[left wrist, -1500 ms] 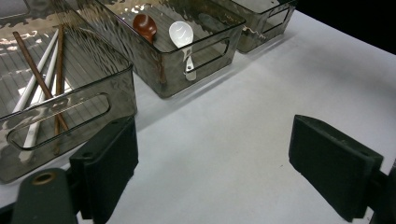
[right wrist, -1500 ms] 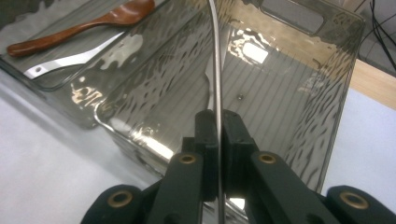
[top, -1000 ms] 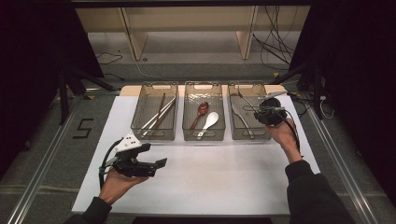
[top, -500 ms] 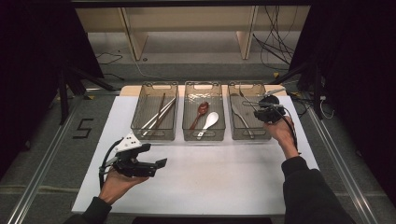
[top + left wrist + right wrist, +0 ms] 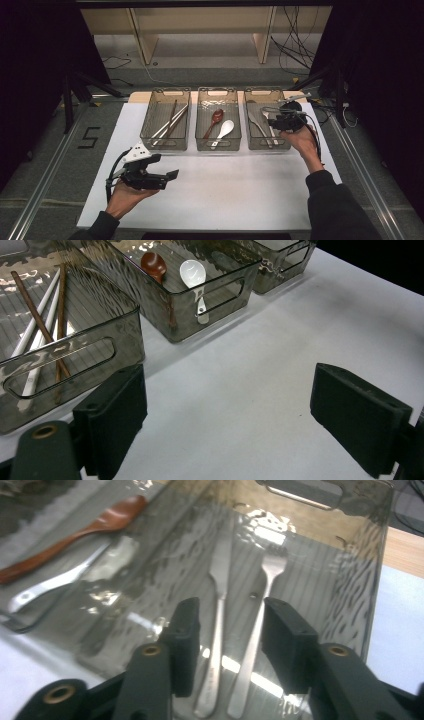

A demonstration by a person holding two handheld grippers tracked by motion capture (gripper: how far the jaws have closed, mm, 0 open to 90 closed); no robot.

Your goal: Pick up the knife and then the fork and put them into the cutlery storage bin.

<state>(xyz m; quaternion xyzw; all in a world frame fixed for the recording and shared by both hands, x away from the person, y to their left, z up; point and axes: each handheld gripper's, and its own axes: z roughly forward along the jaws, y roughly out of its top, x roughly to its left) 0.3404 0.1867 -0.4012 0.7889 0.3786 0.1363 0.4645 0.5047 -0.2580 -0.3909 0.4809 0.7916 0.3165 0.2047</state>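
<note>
right gripper (image 5: 227, 625) over the right bin (image 5: 250, 135), jaws narrowly parted around nothing, above two forks (image 5: 265, 610) lying side by side on its floor. left gripper (image 5: 227, 415) low over the white mat (image 5: 260, 355), jaws wide, empty.

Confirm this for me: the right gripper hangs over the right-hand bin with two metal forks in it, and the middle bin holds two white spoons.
One detail is off. The middle bin holds one white spoon and one reddish-brown wooden spoon, as the high view shows. The rest stands: the right gripper hangs over the right-hand bin, where the right gripper view shows two metal forks.
</note>
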